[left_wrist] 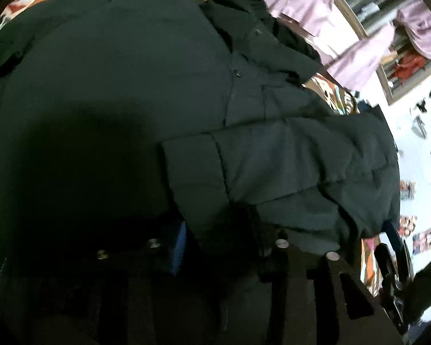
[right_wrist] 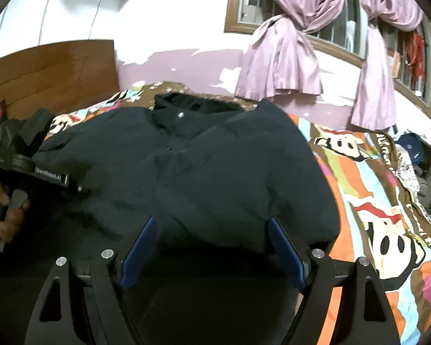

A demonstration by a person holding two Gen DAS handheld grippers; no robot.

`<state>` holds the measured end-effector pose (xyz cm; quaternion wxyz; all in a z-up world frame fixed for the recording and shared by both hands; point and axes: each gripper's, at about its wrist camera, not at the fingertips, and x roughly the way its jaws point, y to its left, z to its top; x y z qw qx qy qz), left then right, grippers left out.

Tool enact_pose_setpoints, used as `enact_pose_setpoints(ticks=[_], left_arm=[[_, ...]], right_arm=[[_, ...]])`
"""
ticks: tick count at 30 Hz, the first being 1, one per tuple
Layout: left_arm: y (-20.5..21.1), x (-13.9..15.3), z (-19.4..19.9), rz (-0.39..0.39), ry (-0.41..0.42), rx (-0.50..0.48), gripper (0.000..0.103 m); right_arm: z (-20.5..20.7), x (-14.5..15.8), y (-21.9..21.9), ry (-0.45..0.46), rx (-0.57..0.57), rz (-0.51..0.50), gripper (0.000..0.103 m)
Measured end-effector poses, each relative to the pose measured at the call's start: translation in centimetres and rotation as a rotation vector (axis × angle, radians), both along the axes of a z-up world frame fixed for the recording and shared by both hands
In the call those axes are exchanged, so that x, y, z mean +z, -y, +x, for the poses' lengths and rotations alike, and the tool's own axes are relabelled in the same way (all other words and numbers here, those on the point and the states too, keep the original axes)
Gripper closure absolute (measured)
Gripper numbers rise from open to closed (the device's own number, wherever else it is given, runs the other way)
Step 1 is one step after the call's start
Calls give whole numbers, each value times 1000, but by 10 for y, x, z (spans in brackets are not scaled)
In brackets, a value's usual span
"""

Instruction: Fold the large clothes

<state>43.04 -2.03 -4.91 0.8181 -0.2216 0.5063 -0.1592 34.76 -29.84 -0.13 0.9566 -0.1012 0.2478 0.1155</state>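
Jacket [right_wrist: 186,166] lies flat on the bed [right_wrist: 359,178], right tool [right_wrist: 212,247] released above its hem, left tool [left_wrist: 230,247] apparently clenching the sleeve [left_wrist: 273,166], so carry that sleeve straight across the chest, keeping it taut.

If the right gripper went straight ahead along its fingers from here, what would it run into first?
Most likely the dark jacket. The right gripper is open, its blue pads framing the jacket's near edge on the patterned bedspread. Depth is unclear.
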Motion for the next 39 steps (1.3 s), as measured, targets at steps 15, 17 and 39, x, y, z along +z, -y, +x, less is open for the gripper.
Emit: enact_pose_setpoints(ticks=[15, 17, 39], left_arm=[[-55, 101, -13, 298, 429, 191, 101], [-59, 93, -7, 336, 418, 195, 101], [-89, 7, 12, 371, 219, 223, 86]], right_arm=[[42, 18, 3, -17, -112, 76, 13], [60, 12, -9, -77, -90, 70, 13], [103, -80, -56, -327, -4, -131, 1]])
